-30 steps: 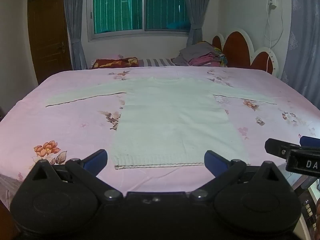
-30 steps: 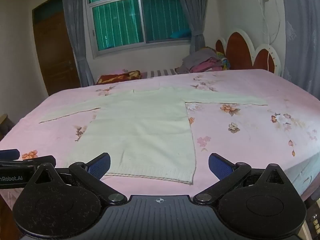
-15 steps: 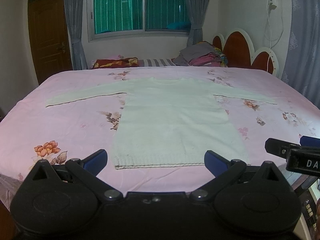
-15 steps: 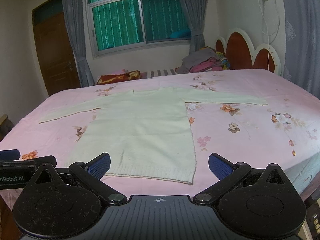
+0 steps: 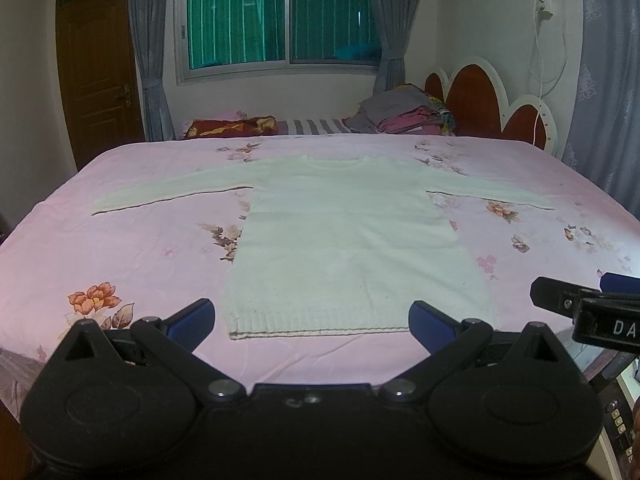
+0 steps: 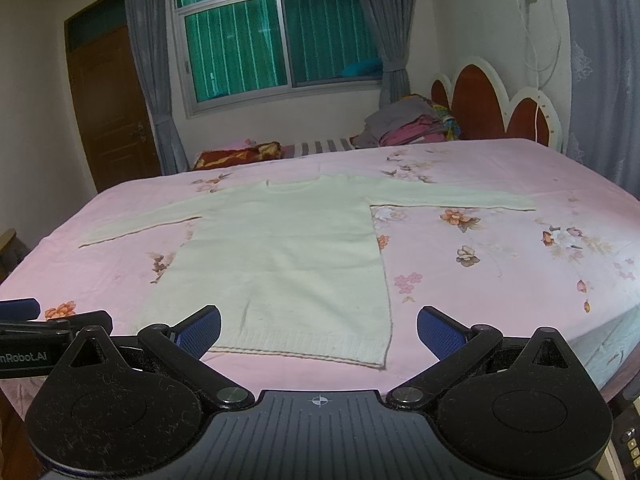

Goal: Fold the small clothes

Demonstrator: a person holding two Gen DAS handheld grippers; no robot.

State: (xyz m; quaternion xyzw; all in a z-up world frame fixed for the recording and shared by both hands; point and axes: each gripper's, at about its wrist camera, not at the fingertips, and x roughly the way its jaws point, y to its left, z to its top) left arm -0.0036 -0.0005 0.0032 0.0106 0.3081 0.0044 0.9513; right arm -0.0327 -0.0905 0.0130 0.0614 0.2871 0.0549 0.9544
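Observation:
A pale cream long-sleeved sweater (image 5: 344,236) lies flat on the pink flowered bedspread (image 5: 120,248), sleeves spread to both sides, hem toward me. It also shows in the right wrist view (image 6: 280,256). My left gripper (image 5: 312,320) is open and empty, hovering just before the hem. My right gripper (image 6: 318,330) is open and empty, near the hem's right corner. The right gripper's side shows at the right edge of the left wrist view (image 5: 592,312), and the left gripper's side shows at the left edge of the right wrist view (image 6: 44,332).
A pile of folded clothes (image 5: 404,116) and a red patterned pillow (image 5: 228,126) lie at the far end of the bed. A red and white headboard (image 5: 492,108) stands at the right. The bed's near edge runs just under the grippers.

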